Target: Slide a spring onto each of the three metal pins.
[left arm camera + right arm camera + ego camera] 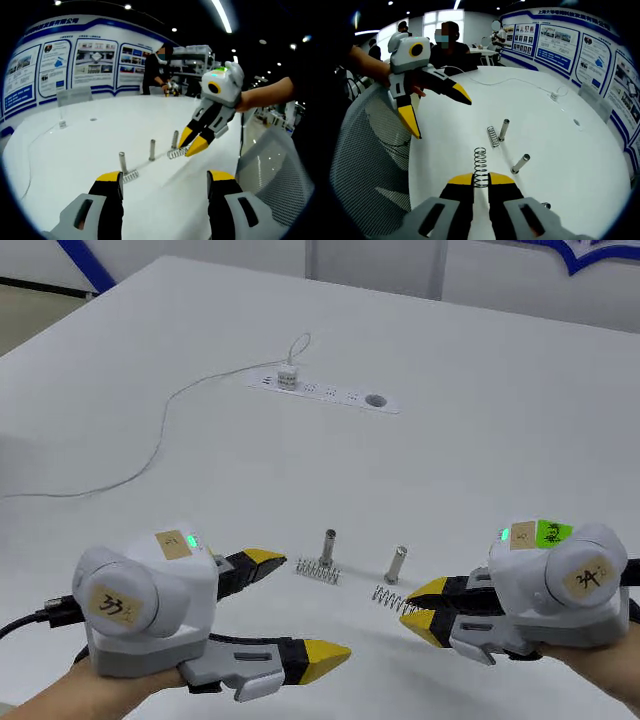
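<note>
Two metal pins stand upright on the white table (470,450), one (327,544) to the left and one (397,562) to the right. A loose spring (318,571) lies flat at the foot of the left pin. My right gripper (424,607) is shut on one end of a second spring (390,598), which lies low over the table just in front of the right pin; its coils (480,165) stick out from between the yellow tips. In the left gripper view a third upright piece (175,138) looks coiled. My left gripper (305,605) is open and holds nothing, short of the left pin.
A white power strip (325,392) with a plugged-in adapter and a thin cable (160,435) lies further back on the table. A mesh chair back (370,150) stands by the table edge. People (451,42) sit at another table behind.
</note>
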Tool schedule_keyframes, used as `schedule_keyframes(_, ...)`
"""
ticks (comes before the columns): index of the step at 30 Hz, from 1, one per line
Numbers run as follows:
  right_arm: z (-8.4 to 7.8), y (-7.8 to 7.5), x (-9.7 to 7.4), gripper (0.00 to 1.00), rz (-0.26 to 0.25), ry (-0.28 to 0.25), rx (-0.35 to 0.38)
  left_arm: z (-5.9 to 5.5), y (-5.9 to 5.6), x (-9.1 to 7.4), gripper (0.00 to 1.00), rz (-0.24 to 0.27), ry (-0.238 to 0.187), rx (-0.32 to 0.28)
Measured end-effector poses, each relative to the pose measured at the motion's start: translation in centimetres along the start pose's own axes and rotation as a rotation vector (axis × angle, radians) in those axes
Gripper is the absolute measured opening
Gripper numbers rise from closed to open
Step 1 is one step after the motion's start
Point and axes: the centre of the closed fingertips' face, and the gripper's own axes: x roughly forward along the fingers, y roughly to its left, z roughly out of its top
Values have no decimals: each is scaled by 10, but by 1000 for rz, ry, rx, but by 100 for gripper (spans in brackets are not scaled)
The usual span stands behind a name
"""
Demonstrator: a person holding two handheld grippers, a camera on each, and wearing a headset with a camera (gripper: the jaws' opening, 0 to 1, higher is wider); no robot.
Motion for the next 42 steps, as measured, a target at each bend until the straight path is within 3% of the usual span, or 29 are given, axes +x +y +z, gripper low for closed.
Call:
schedule_keyframes(3, 6, 9, -7, 11, 19, -11, -24, 5, -12, 6, 64, -59, 17, 73)
schedule_keyframes(5, 8, 13, -10, 11, 30, -12, -54, 9, -16, 9, 61, -73, 22, 83)
schedule_keyframes(8, 12, 19, -16, 11, 47, -13, -96, 21, -29, 14, 60, -137, 7, 101)
schedule_keyframes(10, 15, 22, -18, 11, 52, -17, -108, 22, -33, 18, 56, -149, 18, 146)
schedule_keyframes(15, 21, 28, -22, 11, 67, -23, -144, 23, -42, 21, 53, -185, 30, 156)
schedule_keyframes(27, 20, 33, -26, 11, 78, -9, -184, 27, -53, 24, 36, -250, 55, 213)
schedule_keyframes(33, 20, 37, -29, 11, 87, -9, -191, 21, -57, 28, 25, -277, 97, 269)
schedule_keyframes(42, 21, 41, -29, 11, 98, -13, -198, 19, -59, 30, 20, -286, 114, 326)
